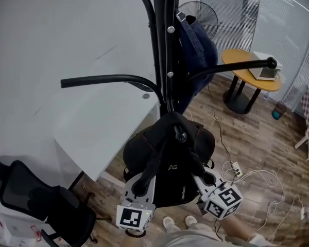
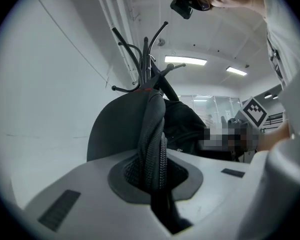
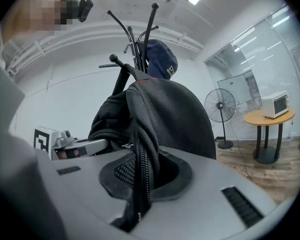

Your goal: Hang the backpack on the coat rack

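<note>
The black backpack (image 1: 170, 161) hangs in front of the black coat rack (image 1: 162, 45), just below its curved arms. A knobbed hook (image 1: 180, 136) shows against the backpack's top; whether the top loop rests on it I cannot tell. My left gripper (image 1: 140, 185) is shut on the left shoulder strap (image 2: 152, 144), which runs between its jaws. At the other side, my right gripper (image 1: 208, 178) is shut on the right shoulder strap (image 3: 142, 159). Both straps rise from the jaws to the backpack's top.
A dark blue garment (image 1: 195, 45) hangs high on the rack. A white desk (image 1: 108, 133) and a black office chair (image 1: 36, 199) stand at the left. At the right are a round yellow table (image 1: 250, 73), a fan (image 1: 201, 17) and floor cables (image 1: 247, 176).
</note>
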The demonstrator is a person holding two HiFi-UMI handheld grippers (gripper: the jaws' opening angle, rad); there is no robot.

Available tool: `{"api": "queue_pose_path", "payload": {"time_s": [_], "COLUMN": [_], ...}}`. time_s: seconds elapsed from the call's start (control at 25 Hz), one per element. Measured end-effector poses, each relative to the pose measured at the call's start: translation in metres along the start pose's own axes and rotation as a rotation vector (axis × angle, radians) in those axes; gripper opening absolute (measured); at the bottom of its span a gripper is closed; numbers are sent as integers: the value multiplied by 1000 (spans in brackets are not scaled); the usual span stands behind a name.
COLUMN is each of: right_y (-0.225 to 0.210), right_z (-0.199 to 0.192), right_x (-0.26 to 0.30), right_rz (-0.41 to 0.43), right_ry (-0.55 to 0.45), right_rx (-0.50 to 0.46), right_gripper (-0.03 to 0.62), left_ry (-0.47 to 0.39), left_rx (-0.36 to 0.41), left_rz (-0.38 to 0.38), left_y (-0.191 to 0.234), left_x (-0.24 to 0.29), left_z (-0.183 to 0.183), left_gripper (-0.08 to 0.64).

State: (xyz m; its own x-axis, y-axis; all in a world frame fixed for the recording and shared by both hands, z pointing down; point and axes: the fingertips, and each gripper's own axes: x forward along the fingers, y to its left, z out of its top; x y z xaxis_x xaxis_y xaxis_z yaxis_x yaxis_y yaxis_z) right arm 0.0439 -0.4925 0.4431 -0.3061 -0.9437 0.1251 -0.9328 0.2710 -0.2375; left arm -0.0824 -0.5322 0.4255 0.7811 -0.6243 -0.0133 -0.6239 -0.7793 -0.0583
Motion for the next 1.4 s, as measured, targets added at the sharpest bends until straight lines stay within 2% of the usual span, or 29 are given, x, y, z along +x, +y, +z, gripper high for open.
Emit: {"api": "queue_pose_path", "payload": {"time_s": [0.28, 0.4, 0.56, 0.64, 0.76, 0.88, 1.04, 1.24, 1.4], "right_y": [6, 16, 15, 10, 2, -6, -7, 8, 28], "right_z": [-7, -9, -10, -10, -12, -29, -47, -59, -63], "right_x": [-12, -22, -42, -57, -86, -116, -166, -233, -281], "right_rz": [-6, 16, 44, 48, 36, 35, 47, 80, 112], "right_ry": [-48, -67, -109, -137, -176, -149, -122, -125, -135], "right_rx": [-65, -83, -80, -68, -54, -19, 2, -9, -23], "right_gripper": [35, 43, 104, 126, 129, 129, 127, 127, 114], "left_ry": [-35, -45, -59, -119, -195, -177, -155, -144, -129], "left_rx": [-12, -15, -8, 11, 86, 97, 40, 6, -3], "left_rz": [-23, -5, 55, 100, 158, 162, 173, 242, 293], "left_y": [-14, -20, -26, -24, -30, -55, -98, -149, -183], "left_x": [-9, -22, -40, -53, -75, -86, -106, -150, -195], "left_z": [-4, -1, -2, 6, 25, 25, 17, 17, 21], "left_gripper": [32, 66, 114, 129, 129, 129, 125, 63, 48]}}
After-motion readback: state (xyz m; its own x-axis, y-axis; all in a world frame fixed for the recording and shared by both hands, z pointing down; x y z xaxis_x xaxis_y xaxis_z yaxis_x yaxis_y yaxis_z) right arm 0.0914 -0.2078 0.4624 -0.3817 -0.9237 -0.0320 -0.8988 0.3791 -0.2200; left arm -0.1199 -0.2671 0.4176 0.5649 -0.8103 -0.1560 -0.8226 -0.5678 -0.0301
